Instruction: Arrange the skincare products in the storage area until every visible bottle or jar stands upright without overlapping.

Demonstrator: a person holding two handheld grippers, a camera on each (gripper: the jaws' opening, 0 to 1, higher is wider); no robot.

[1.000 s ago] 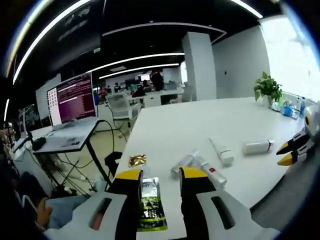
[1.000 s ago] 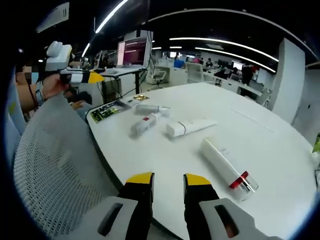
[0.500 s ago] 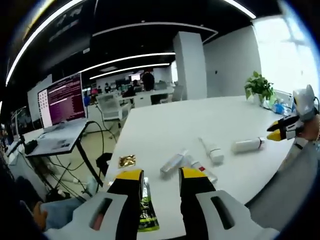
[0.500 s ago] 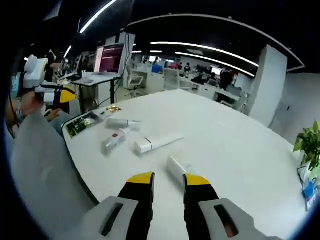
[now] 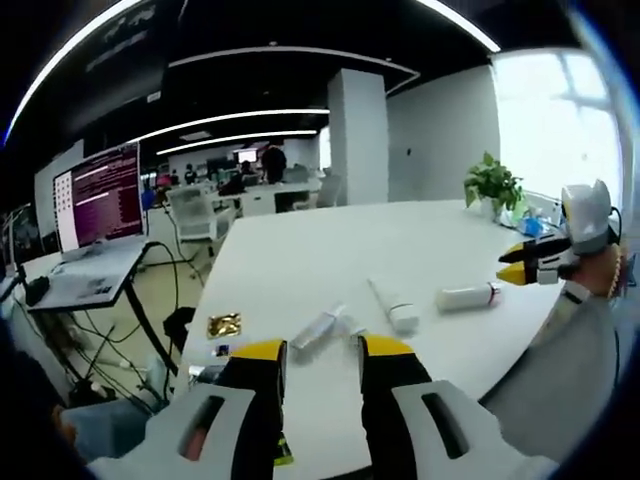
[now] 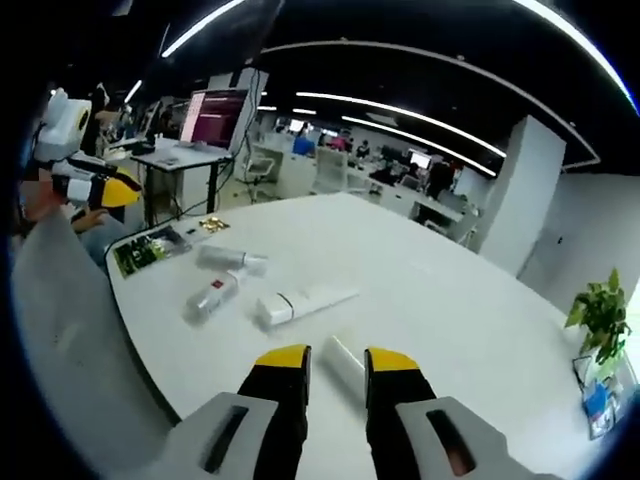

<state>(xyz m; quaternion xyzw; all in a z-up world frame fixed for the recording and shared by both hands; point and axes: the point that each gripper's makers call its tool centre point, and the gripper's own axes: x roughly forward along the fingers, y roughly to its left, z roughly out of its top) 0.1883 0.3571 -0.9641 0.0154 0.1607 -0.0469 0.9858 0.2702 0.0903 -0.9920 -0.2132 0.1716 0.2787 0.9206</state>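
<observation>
The step in hand, as I judge it, is the first reach: four skincare containers lie on their sides on the white table (image 6: 480, 300) and none has been stood up yet; the right gripper (image 6: 335, 357) is the one closing in.

Taking the flat-capped tube (image 6: 300, 302) in the middle of the spread as the landmark; in the right gripper view a long white bottle (image 6: 342, 362) lies on the near side of that tube, apart from it, its visible end poking up between this gripper's two yellow-tipped jaws. The jaws stand a little apart with the bottle between them; whether they touch it I cannot tell, so no grip is evident.

Beyond the tube on its left lie a red-labelled bottle (image 6: 210, 296) and, just past that, a smaller white bottle (image 6: 230, 260); these two sit close together, and in the left gripper view they appear to touch or overlap. Further out toward the table edge are a green sachet (image 6: 148, 250) and a gold packet (image 6: 212, 224).

The left gripper (image 5: 322, 347) hangs off the table edge, jaws apart and empty; in its view the tube (image 5: 390, 305) lies beyond the paired bottles (image 5: 322, 328), and the long bottle (image 5: 468, 296) lies well to the tube's right, next to the right gripper's tips (image 5: 512, 272).

The next move likely calls for closing on the long bottle near one end, then tipping it upright onto bare table away from the tube.
</observation>
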